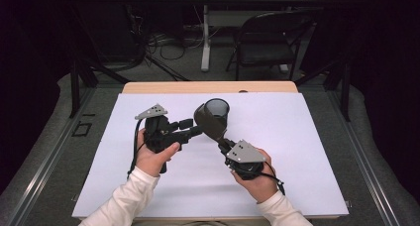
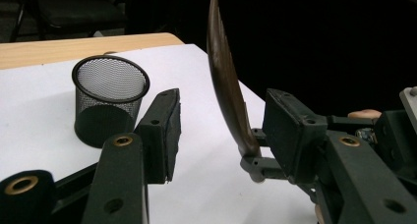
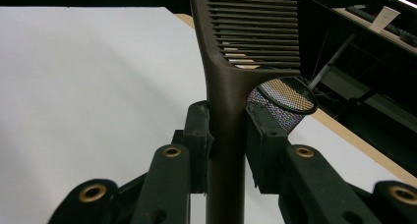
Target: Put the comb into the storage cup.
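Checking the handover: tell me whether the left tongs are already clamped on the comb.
No: in the left gripper view the left tongs stand open, with the brown comb between the pads but touching neither.

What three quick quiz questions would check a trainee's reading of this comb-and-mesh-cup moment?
1. True or false: the right gripper is shut on the handle of the brown comb.
2. Where does the black mesh cup stand? A) upright on the white sheet, B) tipped on its side, C) in the left gripper.
3. In the left gripper view, do the left gripper's pads press on the comb?

Key:
1. True; its jaws clamp the handle from both sides.
2. A.
3. No; the comb stands between the open jaws, with a visible gap to the left pad.
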